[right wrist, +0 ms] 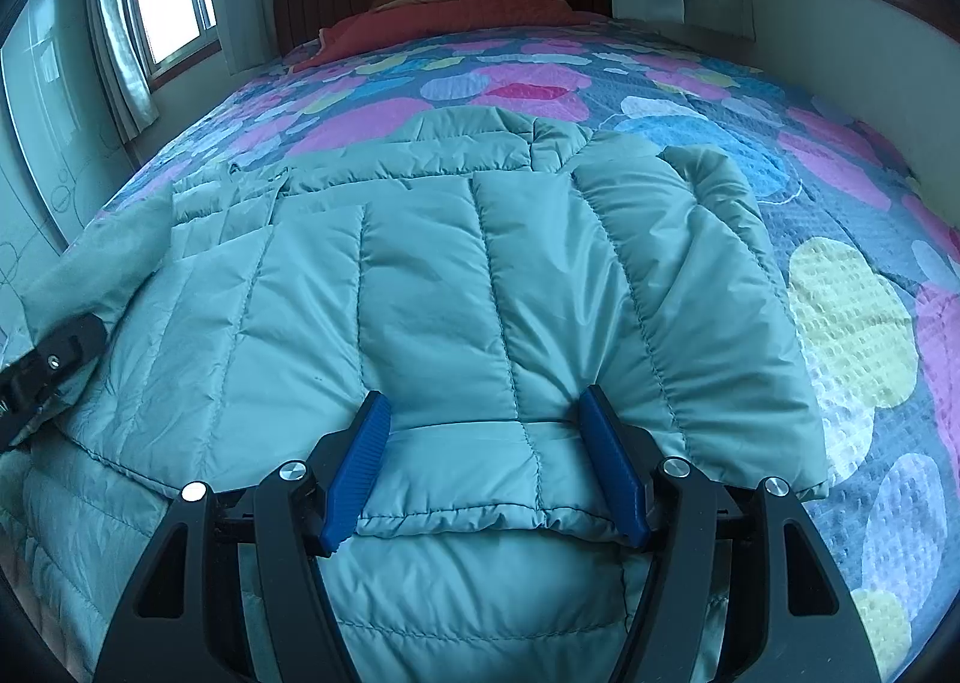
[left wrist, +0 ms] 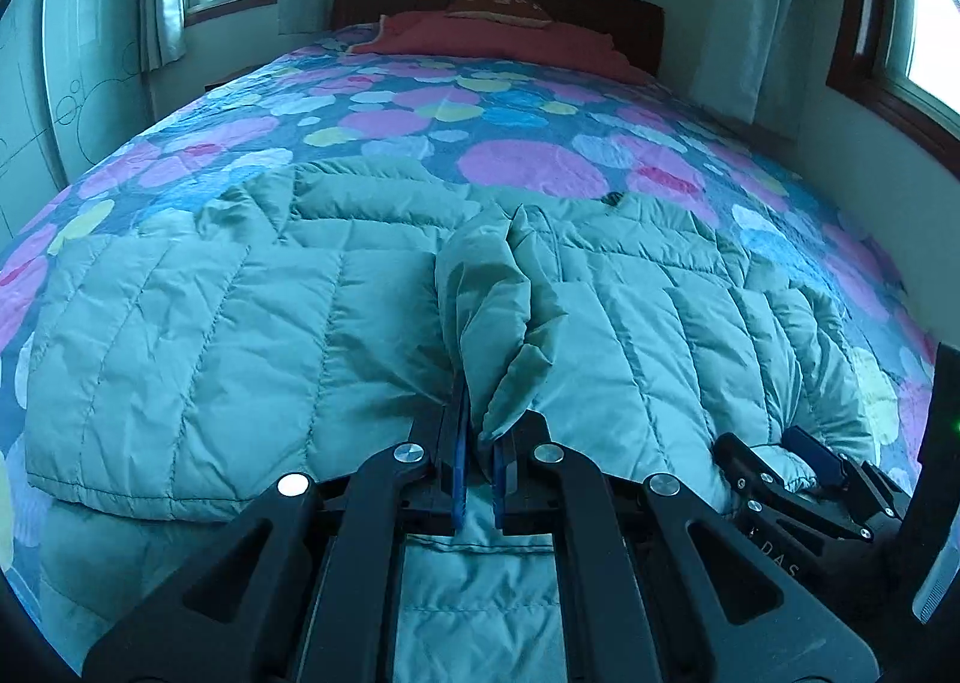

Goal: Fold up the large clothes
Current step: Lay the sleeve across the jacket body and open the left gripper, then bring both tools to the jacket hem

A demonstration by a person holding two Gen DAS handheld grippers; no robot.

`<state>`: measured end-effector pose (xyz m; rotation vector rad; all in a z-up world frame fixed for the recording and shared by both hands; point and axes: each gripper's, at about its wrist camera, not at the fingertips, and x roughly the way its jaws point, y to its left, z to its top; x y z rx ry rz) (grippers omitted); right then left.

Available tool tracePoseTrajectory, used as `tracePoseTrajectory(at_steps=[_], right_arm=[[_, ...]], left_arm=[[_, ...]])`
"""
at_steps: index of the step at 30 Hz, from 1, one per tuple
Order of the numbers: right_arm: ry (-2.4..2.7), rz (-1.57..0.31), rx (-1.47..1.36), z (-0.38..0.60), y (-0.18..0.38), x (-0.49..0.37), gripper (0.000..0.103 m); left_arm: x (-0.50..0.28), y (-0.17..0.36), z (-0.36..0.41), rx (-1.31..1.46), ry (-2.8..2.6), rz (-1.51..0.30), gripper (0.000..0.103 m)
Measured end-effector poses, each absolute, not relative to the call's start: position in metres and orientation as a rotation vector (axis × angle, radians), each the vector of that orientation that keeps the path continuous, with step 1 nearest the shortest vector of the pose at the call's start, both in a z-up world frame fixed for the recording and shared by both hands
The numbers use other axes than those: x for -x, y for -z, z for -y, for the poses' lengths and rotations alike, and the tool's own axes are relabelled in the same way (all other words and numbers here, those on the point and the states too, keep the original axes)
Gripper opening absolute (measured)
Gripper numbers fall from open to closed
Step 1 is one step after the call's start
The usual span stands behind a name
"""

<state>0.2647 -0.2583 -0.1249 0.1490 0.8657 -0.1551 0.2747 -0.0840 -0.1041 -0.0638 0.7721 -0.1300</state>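
Pinching a peak of fabric, the left gripper is clamped tight on the jacket, its blue pads nearly together with a bunched flap standing up between them. That hold looks meant to carry this part across the body for a fold. The jacket lies spread on the bed, near the foot end, its quilted panels stitched in long channels, puffy and crinkled, with a slick sheen that suggests slippery shell cloth. Off to the lower right sits the right gripper, down at the hem.

Over to the right wrist view: the right gripper has its jaws spread wide, straddling a folded-over band of the jacket at the near edge. The pads flank that band; whether they press it I cannot tell, so it reads as pinning or waiting rather than gripping. A sleeve bulges softly at the right. At the left edge, the left gripper shows with cloth beside it. The bedspread is waffle-textured with big coloured blobs.
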Motion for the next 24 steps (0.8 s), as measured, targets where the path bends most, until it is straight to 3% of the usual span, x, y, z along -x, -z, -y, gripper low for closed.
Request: tracePoseTrajectory(at_steps=[5,9,12,24], right_arm=[[0.156,-0.865,-0.148,0.261,0.125,-0.262,0.065],[0.157,-0.865,-0.147,0.261,0.125,-0.262,0.065],[0.156,-0.866,-0.148,0.263,0.125,-0.261,0.065],[0.18,-0.881,-0.129,0.241,0.108,-0.272,0.065]], left_arm=[[-0.281,0.119,0.106,0.023,0.167,-0.815,0.013],[-0.277,0.115,0.104,0.048,0.199,-0.811,0.042],[-0.266,0.106,0.098,0.06,0.212,-0.798,0.05],[-0.225,0.074,0.014,0.087,0.11,-0.76,0.054]])
